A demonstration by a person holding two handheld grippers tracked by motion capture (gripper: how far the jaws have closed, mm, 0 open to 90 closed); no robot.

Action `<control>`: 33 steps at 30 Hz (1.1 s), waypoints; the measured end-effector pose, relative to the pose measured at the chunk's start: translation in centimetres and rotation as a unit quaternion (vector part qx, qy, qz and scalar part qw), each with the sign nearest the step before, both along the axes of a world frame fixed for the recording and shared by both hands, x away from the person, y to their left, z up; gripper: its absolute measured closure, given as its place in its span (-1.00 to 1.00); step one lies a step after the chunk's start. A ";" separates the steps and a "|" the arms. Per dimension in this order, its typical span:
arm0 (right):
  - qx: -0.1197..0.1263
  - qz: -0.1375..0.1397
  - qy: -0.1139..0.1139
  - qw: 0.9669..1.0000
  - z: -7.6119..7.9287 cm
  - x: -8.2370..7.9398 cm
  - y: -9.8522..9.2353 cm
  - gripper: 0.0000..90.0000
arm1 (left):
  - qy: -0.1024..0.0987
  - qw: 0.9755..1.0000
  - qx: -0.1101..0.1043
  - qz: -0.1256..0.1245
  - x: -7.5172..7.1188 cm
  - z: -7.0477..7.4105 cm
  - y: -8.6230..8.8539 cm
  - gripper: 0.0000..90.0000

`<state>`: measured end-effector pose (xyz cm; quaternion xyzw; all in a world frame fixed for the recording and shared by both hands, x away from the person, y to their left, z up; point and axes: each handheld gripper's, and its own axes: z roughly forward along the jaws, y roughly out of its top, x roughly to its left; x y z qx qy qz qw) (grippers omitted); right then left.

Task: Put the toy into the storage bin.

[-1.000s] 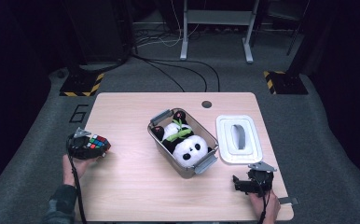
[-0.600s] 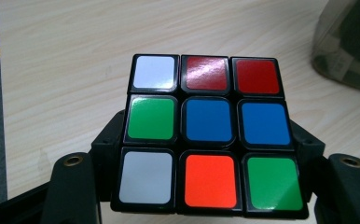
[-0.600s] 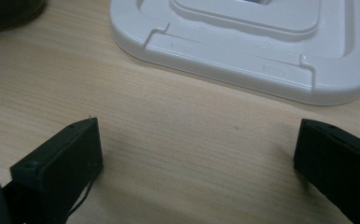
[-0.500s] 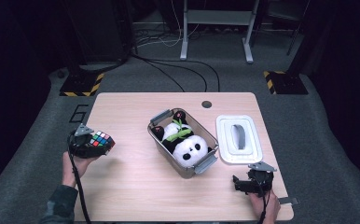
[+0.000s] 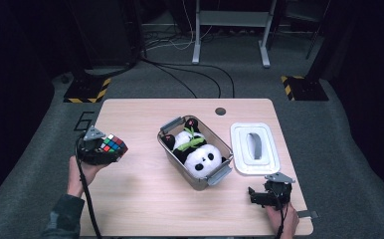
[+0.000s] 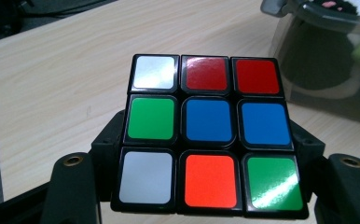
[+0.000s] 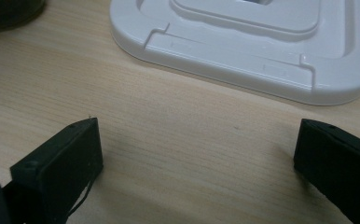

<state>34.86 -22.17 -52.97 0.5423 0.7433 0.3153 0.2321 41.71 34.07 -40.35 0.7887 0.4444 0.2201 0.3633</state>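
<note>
The left gripper (image 5: 105, 149) is clamped on a Rubik's cube (image 5: 113, 145), its two black jaws pressing the cube's opposite sides, and in the high view it holds the cube above the left part of the wooden table (image 5: 145, 209), beside the table's left edge, with the person's left hand (image 5: 80, 169) underneath; in the left gripper view the cube (image 6: 209, 135) shows one face with a white, two red, a green, two blue, a pale grey-white, an orange and a green square, and the jaws stand at its lower corners; the right gripper (image 5: 259, 196) rests low at the table's near right corner, held by the right hand (image 5: 283, 219), its jaws spread wide with nothing between them, as the right gripper view shows bare wood between the two black jaws; just beyond it lies a white lid (image 5: 253, 148) flat on the table, with a grey handle on top, also seen close in the right gripper view (image 7: 243, 42); at the table's middle stands a metal container (image 5: 225, 172), set askew, with a plush panda (image 5: 200, 158) lying inside it; cube and container are well apart.
</note>
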 end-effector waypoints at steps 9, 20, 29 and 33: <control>0.000 0.000 0.000 1.000 0.0 0.0 0.0 -0.99 | -0.009 1.000 0.004 -0.017 0.0 1.8 -1.1 -0.25; 0.000 0.000 0.000 1.000 0.0 0.0 0.0 -0.99 | -0.016 0.999 0.013 -0.041 0.1 3.7 -2.5 -0.25; 0.000 0.000 0.000 1.000 0.0 0.0 0.0 -0.99 | -0.022 0.998 0.019 -0.057 0.5 4.8 -3.6 -0.25; 0.000 0.000 0.000 1.000 0.0 0.0 0.0 -0.99 | -0.024 0.997 0.021 -0.063 0.7 5.4 -4.1 -0.25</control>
